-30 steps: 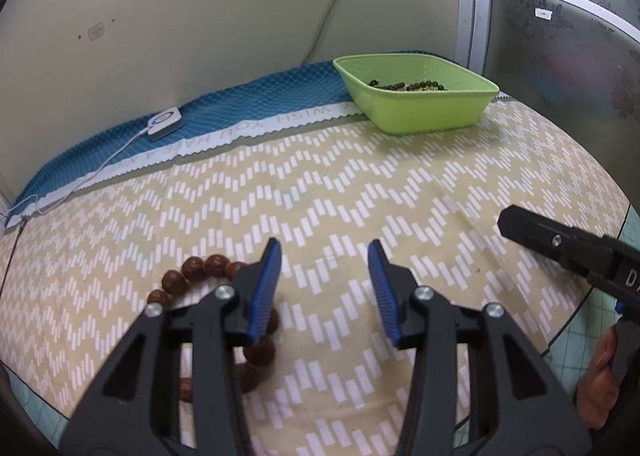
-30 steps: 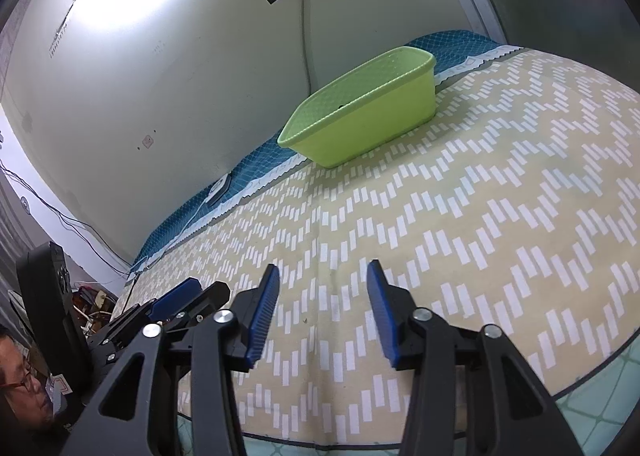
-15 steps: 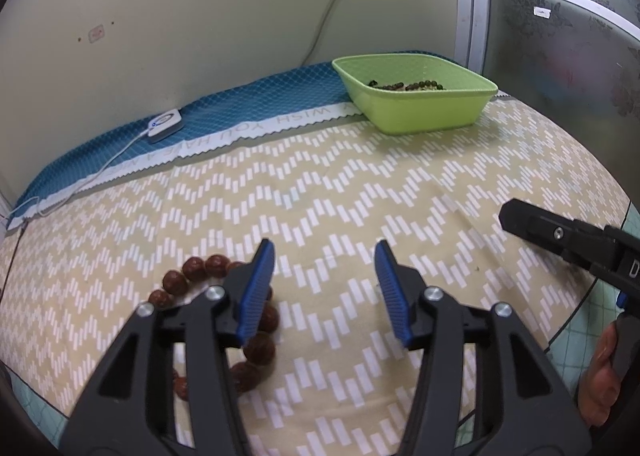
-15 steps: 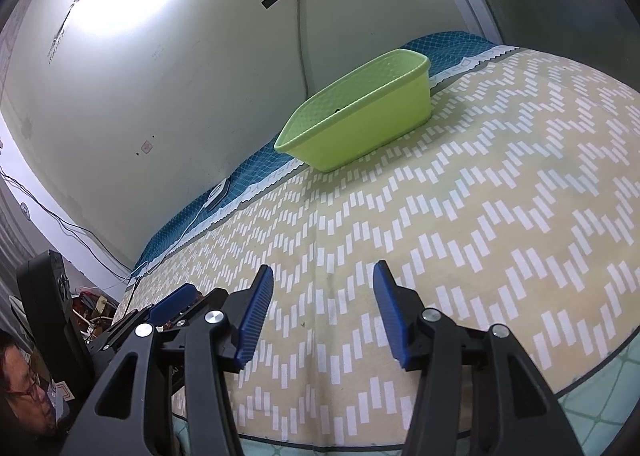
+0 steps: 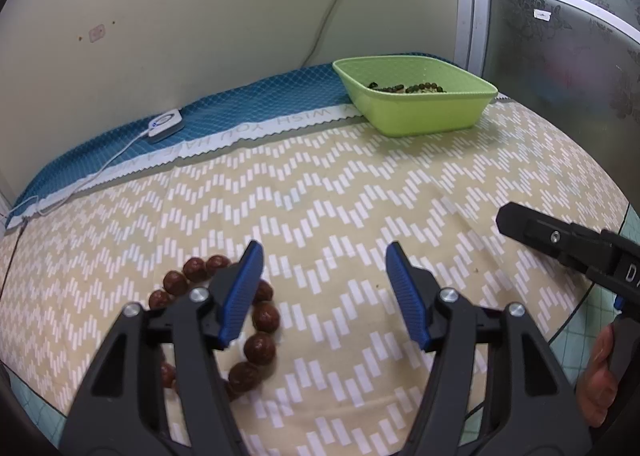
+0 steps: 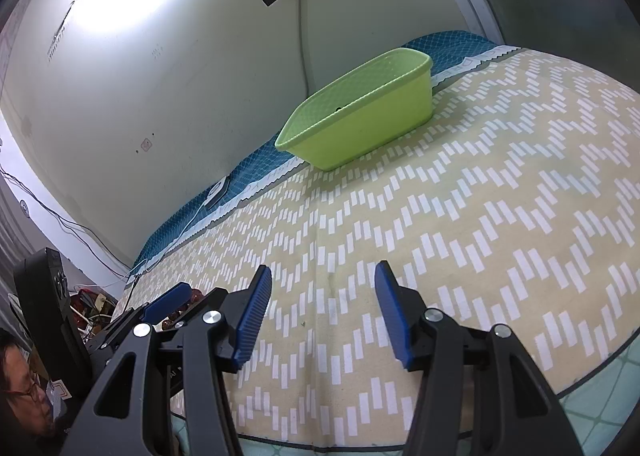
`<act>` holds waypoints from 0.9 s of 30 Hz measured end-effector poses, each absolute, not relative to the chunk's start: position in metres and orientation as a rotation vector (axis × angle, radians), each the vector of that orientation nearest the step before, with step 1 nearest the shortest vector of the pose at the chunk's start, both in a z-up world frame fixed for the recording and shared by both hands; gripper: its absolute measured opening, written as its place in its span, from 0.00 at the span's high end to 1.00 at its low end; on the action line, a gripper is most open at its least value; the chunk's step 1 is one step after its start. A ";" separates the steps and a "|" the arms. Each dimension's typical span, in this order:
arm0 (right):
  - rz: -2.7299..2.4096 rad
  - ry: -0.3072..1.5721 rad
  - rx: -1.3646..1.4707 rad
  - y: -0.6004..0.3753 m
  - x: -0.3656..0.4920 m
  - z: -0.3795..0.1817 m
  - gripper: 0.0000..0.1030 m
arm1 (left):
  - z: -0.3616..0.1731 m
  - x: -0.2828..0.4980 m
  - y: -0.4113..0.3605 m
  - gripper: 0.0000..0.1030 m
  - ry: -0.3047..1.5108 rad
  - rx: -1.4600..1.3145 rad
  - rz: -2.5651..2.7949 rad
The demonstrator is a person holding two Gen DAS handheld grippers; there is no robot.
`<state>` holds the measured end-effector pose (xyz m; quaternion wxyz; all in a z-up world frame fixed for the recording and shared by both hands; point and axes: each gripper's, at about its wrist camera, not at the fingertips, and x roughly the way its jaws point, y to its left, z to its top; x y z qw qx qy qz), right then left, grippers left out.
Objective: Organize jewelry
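Brown wooden bead bracelet [image 5: 224, 320], large round beads strung in a loop, is lying on the chevron-patterned cloth [image 5: 360, 191] covering the counter, at the near left, partly hidden beneath the left-hand finger of the left gripper [image 5: 320, 296]. Left jaws are opening, with nothing between them; the loop is sitting just outside and under the left pad rather than in the gap. Right gripper [image 6: 320, 312] is hovering over bare cloth, jaws spread and empty. Green plastic basket [image 5: 420, 115], at the far edge and well apart from the bracelet, is already holding a strand of small dark beads [image 5: 404, 87] and is probably the destination. Handling advice, as a judgement: the left gripper is needing a shift toward the loop so that one side of the strand falls between the pads, then a descent to the cloth and a close across a single bead or the cord between beads. Round beads are likely to roll or squirt out of a shallow pinch; a grip low on the strand is looking safer.
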<state>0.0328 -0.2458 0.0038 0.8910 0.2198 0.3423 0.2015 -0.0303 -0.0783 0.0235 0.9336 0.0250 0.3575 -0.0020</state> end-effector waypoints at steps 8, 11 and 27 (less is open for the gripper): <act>0.421 0.712 0.456 -0.246 0.034 0.004 0.72 | 0.027 -0.033 -0.074 0.18 0.709 0.047 -0.019; 0.422 0.712 0.455 -0.246 0.034 0.003 0.72 | 0.028 -0.034 -0.076 0.12 0.701 0.055 -0.026; 0.428 0.716 0.454 -0.248 0.038 0.003 0.71 | 0.033 -0.043 -0.080 0.06 0.651 0.097 0.021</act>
